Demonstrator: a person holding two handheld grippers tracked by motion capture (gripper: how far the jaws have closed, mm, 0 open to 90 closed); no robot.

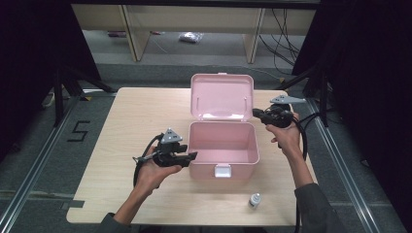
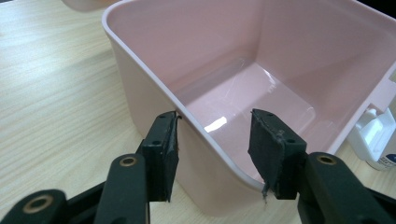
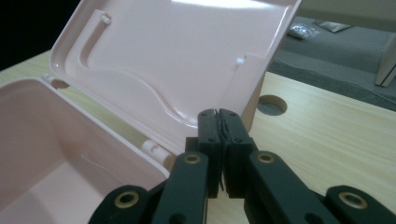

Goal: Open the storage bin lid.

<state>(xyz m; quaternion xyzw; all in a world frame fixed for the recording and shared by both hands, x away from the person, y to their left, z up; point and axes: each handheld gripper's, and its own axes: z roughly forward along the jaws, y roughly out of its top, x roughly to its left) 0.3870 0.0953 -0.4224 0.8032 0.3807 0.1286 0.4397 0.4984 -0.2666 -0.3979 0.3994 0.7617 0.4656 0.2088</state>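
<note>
A pink plastic box [image 1: 223, 146] stands open in the middle of the table, its lid [image 1: 221, 96] tilted up behind it and its inside bare. My left gripper [image 1: 192, 156] is open at the box's front left corner. In the left gripper view its jaws straddle the corner of the box wall [image 2: 154, 93], one pad outside and one over the inside. My right gripper [image 1: 256, 113] is shut with nothing in it, just off the lid's right edge [image 3: 254, 88].
A small white bottle [image 1: 254, 199] stands near the table's front edge, right of the box. A white latch [image 1: 222, 171] hangs on the box front. A round hole [image 3: 271, 105] is cut in the tabletop behind the lid. Dark stands flank the table.
</note>
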